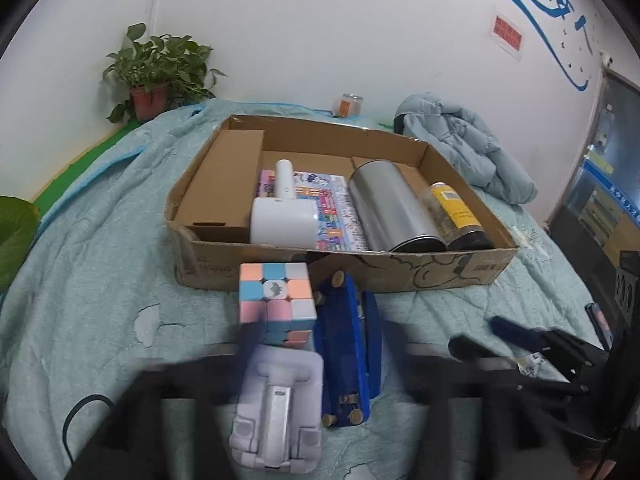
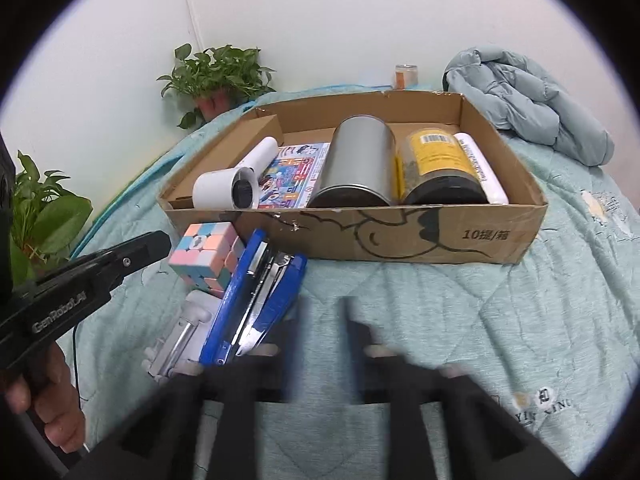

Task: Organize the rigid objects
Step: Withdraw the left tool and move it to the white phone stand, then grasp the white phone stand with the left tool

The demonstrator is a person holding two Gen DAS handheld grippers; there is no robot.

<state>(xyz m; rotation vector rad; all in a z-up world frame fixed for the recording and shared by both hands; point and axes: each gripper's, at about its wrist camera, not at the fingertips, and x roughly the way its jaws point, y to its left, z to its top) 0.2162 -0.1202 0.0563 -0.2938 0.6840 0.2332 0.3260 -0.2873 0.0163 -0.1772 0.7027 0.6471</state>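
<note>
A pastel cube [image 1: 276,300] [image 2: 208,256], a blue stapler [image 1: 348,344] [image 2: 260,296] and a white phone stand [image 1: 280,408] [image 2: 180,336] lie on the teal quilt just before a cardboard box [image 1: 400,272] [image 2: 460,236]. The box holds a white lint remover [image 1: 284,216] [image 2: 224,188], a silver tin [image 1: 392,208] [image 2: 356,164], a yellow-labelled jar [image 1: 456,216] [image 2: 440,168], a picture card and a brown carton [image 1: 224,184]. My left gripper [image 1: 320,344] is open, blurred, spanning the cube and stapler. My right gripper [image 2: 324,320] is open, blurred, empty, just right of the stapler.
A crumpled pale-blue jacket [image 1: 468,148] [image 2: 528,100] lies at the back right. A potted plant [image 1: 156,76] [image 2: 216,76] and a small can [image 1: 348,104] stand by the wall. A white tube [image 2: 480,168] lies in the box's right end.
</note>
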